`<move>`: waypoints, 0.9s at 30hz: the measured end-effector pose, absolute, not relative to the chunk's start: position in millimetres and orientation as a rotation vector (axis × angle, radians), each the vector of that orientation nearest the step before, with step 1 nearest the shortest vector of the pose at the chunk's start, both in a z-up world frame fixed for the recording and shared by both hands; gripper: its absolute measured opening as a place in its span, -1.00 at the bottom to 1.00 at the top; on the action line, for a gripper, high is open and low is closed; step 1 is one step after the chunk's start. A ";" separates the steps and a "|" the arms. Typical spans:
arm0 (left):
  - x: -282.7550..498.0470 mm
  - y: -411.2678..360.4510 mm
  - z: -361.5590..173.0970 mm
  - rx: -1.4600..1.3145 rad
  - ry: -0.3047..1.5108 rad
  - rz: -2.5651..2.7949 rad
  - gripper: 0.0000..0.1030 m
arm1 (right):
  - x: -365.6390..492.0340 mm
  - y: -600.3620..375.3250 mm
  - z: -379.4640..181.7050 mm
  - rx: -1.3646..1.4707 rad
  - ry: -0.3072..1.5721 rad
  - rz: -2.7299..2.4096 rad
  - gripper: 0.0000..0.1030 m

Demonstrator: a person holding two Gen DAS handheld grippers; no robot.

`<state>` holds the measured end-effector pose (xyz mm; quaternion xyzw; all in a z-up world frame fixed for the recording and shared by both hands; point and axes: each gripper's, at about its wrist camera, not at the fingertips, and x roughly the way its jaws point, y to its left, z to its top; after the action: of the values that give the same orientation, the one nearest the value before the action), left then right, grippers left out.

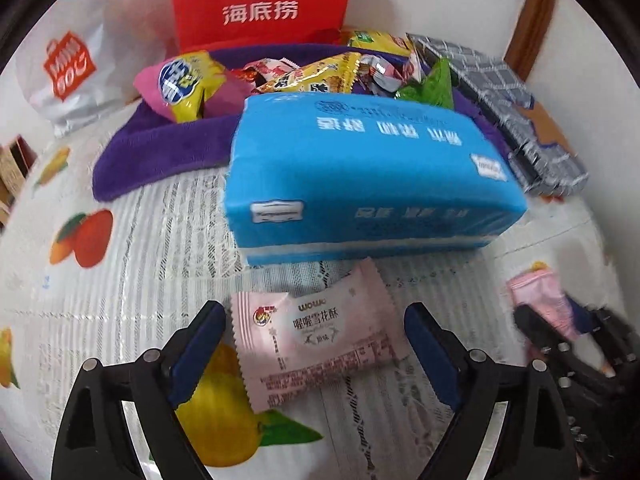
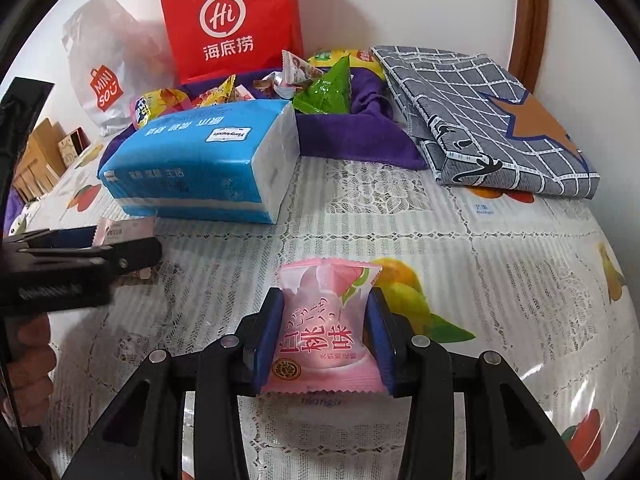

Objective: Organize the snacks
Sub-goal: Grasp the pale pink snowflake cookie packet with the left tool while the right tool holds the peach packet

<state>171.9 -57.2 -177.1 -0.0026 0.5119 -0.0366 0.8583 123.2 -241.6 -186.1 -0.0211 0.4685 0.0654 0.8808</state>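
While the left gripper (image 1: 316,344) stands with its jaws spread wide, a pale pink snowflake-crisp packet (image 1: 312,332) lies flat on the tablecloth (image 1: 120,280) between its blue pads (image 1: 200,344), which do not press on it. The right gripper (image 2: 326,332) is pinching a pink peach-flavour snack packet (image 2: 324,332), its pads pressed against both sides of the wrapper, with the packet held upright just above the cloth. In the right wrist view the left gripper appears at the left edge, with the person's hand (image 2: 28,344) beneath it; the pale packet is only partly visible there. Just beyond the pale packet lies a blue tissue pack (image 1: 360,176), resting flat on the tablecloth, which is white lace over a fruit print. Behind the tissue pack, and touching it, sits a purple cloth (image 1: 160,148) folded up at the edges, holding a heap of wrapped snacks (image 1: 312,76), among them a yellow-and-pink bag (image 1: 188,84) and a green triangular packet (image 2: 324,92). To the right of the purple cloth lies a folded grey checked fabric (image 2: 480,112) with an orange star. Against the wall behind stand a red paper bag (image 1: 260,0) and, to its left, a white plastic shopping bag (image 1: 80,76).
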 end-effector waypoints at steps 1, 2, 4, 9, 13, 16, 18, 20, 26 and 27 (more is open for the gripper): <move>171.4 -60.3 -177.9 0.020 1.069 -0.062 0.74 | 123.1 -240.9 -186.2 -0.049 0.976 0.135 -0.17; 170.4 -61.5 -177.6 0.028 1.061 -0.062 0.68 | 122.9 -240.8 -186.4 -0.050 0.976 0.135 -0.17; 168.3 -60.1 -174.3 0.035 1.052 -0.073 0.45 | 122.9 -241.1 -186.2 -0.046 0.976 0.136 -0.17; 160.3 -42.6 -169.2 0.034 1.050 -0.090 0.11 | 123.0 -241.4 -186.0 -0.050 0.977 0.135 -0.17; 147.0 -19.9 -169.8 0.037 1.036 -0.070 0.09 | 122.9 -241.1 -185.8 -0.053 0.977 0.134 -0.17; 139.6 -2.3 -171.1 0.024 1.023 -0.055 0.13 | 123.0 -241.5 -185.8 -0.054 0.978 0.134 -0.17; 136.5 7.2 -171.8 0.007 1.010 -0.042 0.15 | 123.1 -242.0 -185.8 -0.054 0.978 0.134 -0.17; 134.0 10.3 -172.6 0.003 0.994 -0.036 0.15 | 123.2 -242.5 -185.8 -0.047 0.980 0.138 -0.16; 132.9 8.5 -173.6 -0.004 0.959 -0.034 0.14 | 122.8 -240.8 -185.4 -0.049 0.983 0.136 -0.13; 133.2 7.9 -173.5 -0.003 0.958 -0.034 0.15 | 122.9 -241.2 -185.1 -0.046 0.983 0.138 -0.12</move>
<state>133.2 7.9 -173.5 -0.0013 0.4610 -0.0163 0.8872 122.9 -241.2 -185.1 -0.0222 0.4715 0.0663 0.8791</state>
